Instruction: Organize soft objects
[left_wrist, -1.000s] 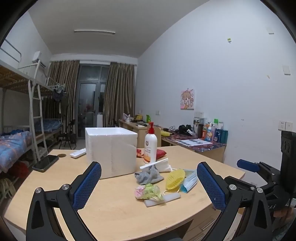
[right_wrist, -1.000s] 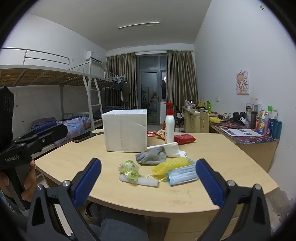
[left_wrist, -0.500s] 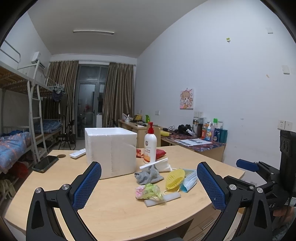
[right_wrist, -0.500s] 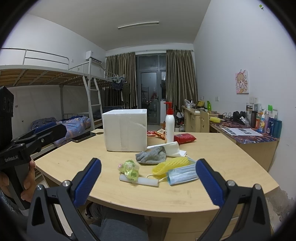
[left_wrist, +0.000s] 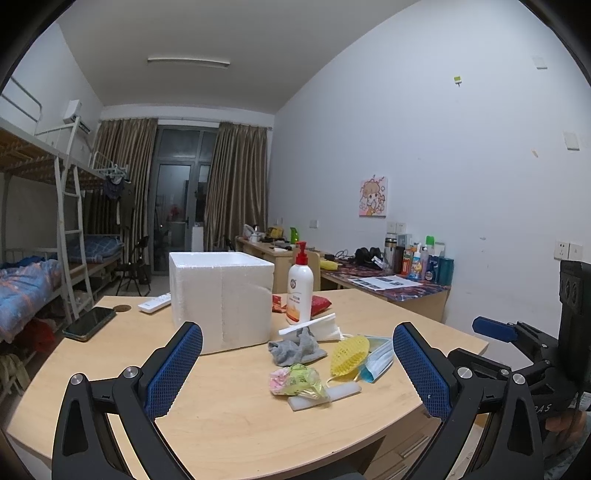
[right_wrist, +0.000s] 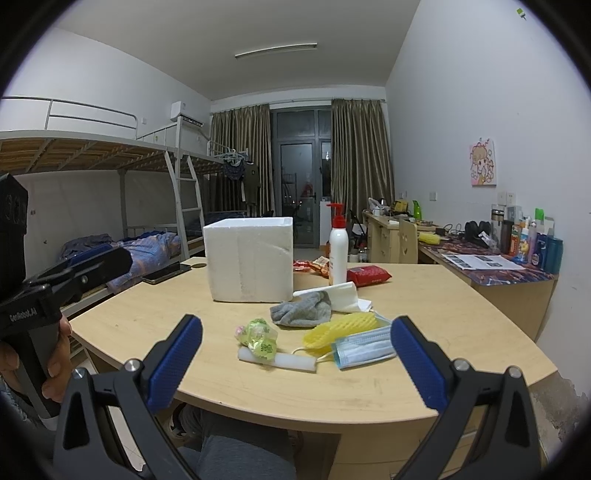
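Soft objects lie in a cluster on the wooden table (left_wrist: 229, 402): a grey cloth (left_wrist: 297, 349) (right_wrist: 302, 312), a yellow foam net (left_wrist: 349, 355) (right_wrist: 341, 328), a blue face mask (left_wrist: 377, 363) (right_wrist: 364, 350), a crumpled green-pink wrapper (left_wrist: 295, 380) (right_wrist: 258, 336) on a white foam strip (left_wrist: 327, 395) (right_wrist: 280, 360), and a folded white sheet (left_wrist: 317, 326) (right_wrist: 343, 293). A white foam box (left_wrist: 219, 295) (right_wrist: 251, 258) stands behind them. My left gripper (left_wrist: 295, 373) and right gripper (right_wrist: 295, 363) are both open and empty, held short of the cluster.
A pump bottle (left_wrist: 300, 284) (right_wrist: 338, 251) and red snack packets (right_wrist: 367, 275) stand behind the cluster. A phone (left_wrist: 88, 323) and a remote (left_wrist: 155, 302) lie at the table's far left. A cluttered desk (right_wrist: 491, 266) runs along the right wall; bunk beds (right_wrist: 110, 158) stand on the left.
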